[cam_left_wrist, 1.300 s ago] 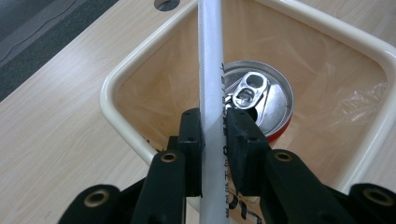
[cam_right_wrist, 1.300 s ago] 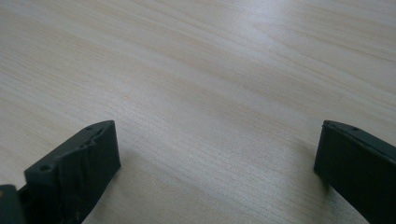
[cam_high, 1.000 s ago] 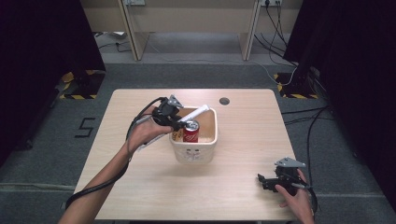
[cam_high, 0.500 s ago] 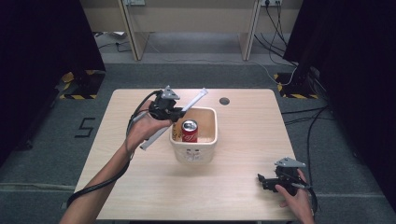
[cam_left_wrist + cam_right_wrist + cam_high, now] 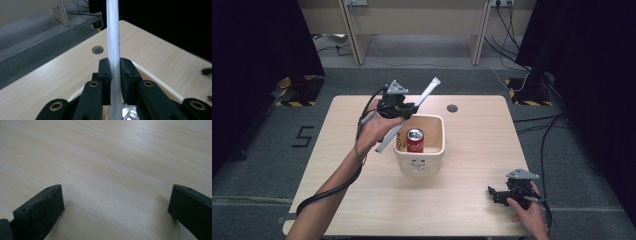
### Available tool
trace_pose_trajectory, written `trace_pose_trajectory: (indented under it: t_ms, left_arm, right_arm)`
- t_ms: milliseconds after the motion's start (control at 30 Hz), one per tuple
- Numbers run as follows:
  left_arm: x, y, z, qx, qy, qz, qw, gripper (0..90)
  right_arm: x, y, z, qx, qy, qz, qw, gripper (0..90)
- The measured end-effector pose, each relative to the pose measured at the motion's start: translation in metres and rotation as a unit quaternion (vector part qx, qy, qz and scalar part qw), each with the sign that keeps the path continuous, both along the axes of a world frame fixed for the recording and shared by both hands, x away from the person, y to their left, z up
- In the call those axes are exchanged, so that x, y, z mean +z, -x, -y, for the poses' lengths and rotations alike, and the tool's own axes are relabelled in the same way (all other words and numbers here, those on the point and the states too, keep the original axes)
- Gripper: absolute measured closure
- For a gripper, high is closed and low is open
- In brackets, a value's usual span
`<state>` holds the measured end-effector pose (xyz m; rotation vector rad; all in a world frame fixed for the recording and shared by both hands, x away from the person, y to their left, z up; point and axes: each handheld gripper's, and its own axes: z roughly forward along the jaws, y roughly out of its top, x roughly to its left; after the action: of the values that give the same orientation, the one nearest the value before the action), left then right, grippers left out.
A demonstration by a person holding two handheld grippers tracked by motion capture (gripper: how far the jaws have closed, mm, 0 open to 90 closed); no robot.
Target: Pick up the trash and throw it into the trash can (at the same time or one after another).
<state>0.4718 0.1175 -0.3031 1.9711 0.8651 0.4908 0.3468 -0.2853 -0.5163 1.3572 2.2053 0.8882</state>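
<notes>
**White stick lifted out of the tub by the left gripper**

Change from the earlier frames: a second ago the left gripper [image 5: 408,108] sat low at the rim of the cream tub [image 5: 438,145], with the white stick [image 5: 424,96] lying across the tub's opening. The gripper is now higher and farther toward the table's far left, and the stick has come clear of the tub, slanting from lower left to upper right above the table [image 5: 472,190]. The red can [image 5: 415,140] stands upright inside the tub as before, and the right gripper [image 5: 498,193] rests in the same place near the table's front right edge.

Materials and shapes: the stick is a long, thin, flat white strip, matte, with a finely ribbed or toothed edge seen close in the left gripper view [image 5: 113,50]. The tub is a squarish, round-cornered container of smooth cream plastic with small dark marks on its front wall. The can has a silver top. The table is pale wood-grain laminate with a round dark cable hole [image 5: 452,108].

Grippers: the left gripper's black jaws are clamped on the stick near its middle, pads [image 5: 104,71] pressing both faces. The right gripper's jaws [image 5: 116,202] stand wide apart over bare tabletop, holding nothing.
</notes>
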Motion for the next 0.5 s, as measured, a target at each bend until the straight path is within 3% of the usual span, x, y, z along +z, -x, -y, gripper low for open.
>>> trace_pose_trajectory:
  t_ms: [200, 500]
  left_arm:
    - [0.005, -0.007, 0.019, -0.002, 0.009, 0.002, 1.0, 79.1]
    - [-0.002, -0.022, 0.045, -0.004, 0.023, 0.003, 0.9997, 78.9]
  right_arm:
    - [0.0, 0.0, 0.0, 0.0, 0.0, 0.0, 1.0, 0.1]
    - [0.0, 0.0, 0.0, 0.002, 0.0, 0.0, 1.0, 0.1]
